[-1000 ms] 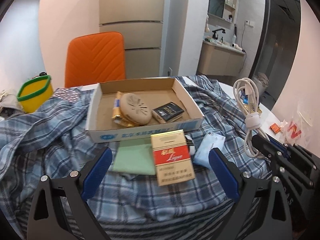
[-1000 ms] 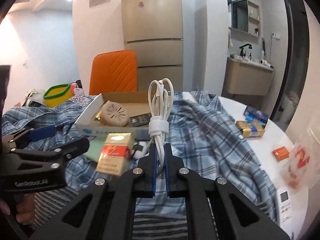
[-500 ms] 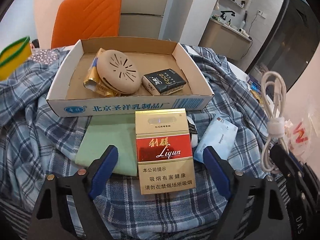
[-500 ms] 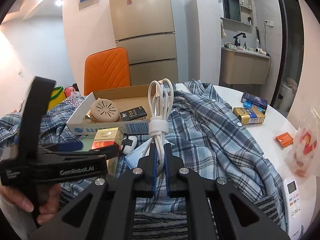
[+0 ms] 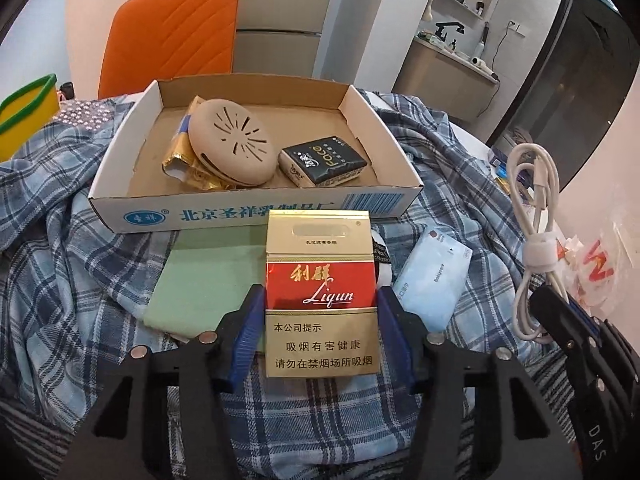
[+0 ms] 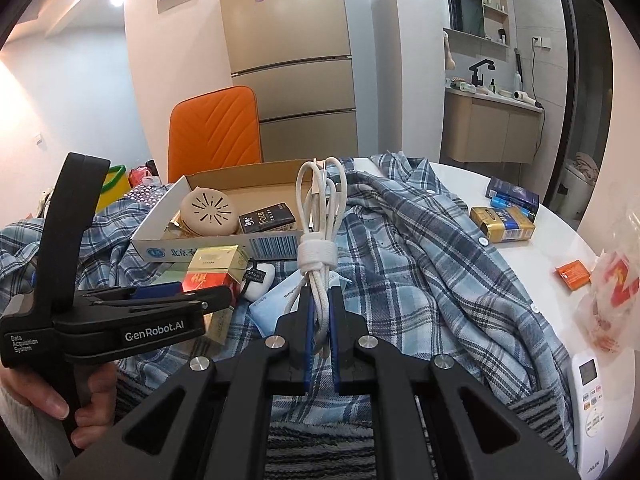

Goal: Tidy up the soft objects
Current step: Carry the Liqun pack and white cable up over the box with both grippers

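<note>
Left wrist: the left gripper (image 5: 320,316) was closing, pads flanking the red-and-gold "Liqun" pack (image 5: 321,292), which lay on the plaid shirt (image 5: 60,264) before the box (image 5: 256,210).

Right wrist: the right gripper (image 6: 319,320) pinched the white cable (image 6: 318,240) above that shirt; "GenRobot.AI" was printed on the left gripper.

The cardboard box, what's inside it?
The cardboard box holds a beige vented case, a black tissue pack and crumpled gold wrapper partly under the case; the rest is hidden.
</note>
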Motion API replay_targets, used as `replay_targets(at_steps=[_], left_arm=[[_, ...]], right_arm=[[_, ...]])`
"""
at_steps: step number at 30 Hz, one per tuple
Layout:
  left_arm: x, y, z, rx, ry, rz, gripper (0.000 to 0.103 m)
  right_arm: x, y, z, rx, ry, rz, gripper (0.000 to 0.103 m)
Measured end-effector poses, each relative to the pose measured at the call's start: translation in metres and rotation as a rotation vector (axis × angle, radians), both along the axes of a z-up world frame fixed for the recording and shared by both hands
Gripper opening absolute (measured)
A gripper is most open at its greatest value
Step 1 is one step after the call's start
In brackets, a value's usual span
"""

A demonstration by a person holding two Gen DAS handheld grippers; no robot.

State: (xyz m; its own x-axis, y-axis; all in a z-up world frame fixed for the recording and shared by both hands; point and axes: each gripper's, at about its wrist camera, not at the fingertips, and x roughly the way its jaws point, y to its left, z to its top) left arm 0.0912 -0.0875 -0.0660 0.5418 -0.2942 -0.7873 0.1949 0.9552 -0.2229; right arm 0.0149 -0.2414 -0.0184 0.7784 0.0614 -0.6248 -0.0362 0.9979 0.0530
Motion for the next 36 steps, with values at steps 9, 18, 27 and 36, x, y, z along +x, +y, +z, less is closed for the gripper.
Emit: replay_targets(at_steps=[9, 18, 27, 36], left_arm=[[-0.018, 0.0, 0.016, 0.017, -0.12, -0.004, 0.054], [-0.032, -0.001, 0.029, 0.045, -0.211, 0.0, 0.054], [-0.048, 0.01, 0.051, 0.09, -0.283, 0.02, 0.054], [-0.052, 0.029, 0.097, 0.093, -0.384, 0.061, 0.054]], right_arm=[[-0.002, 0.0, 0.002, 0.002, -0.018, 0.002, 0.008], [-0.005, 0.003, 0.004, -0.004, -0.028, 0.014, 0.008], [-0.007, 0.009, 0.01, -0.029, -0.047, 0.034, 0.008], [-0.004, 0.028, 0.044, -0.046, -0.122, 0.089, 0.008]])
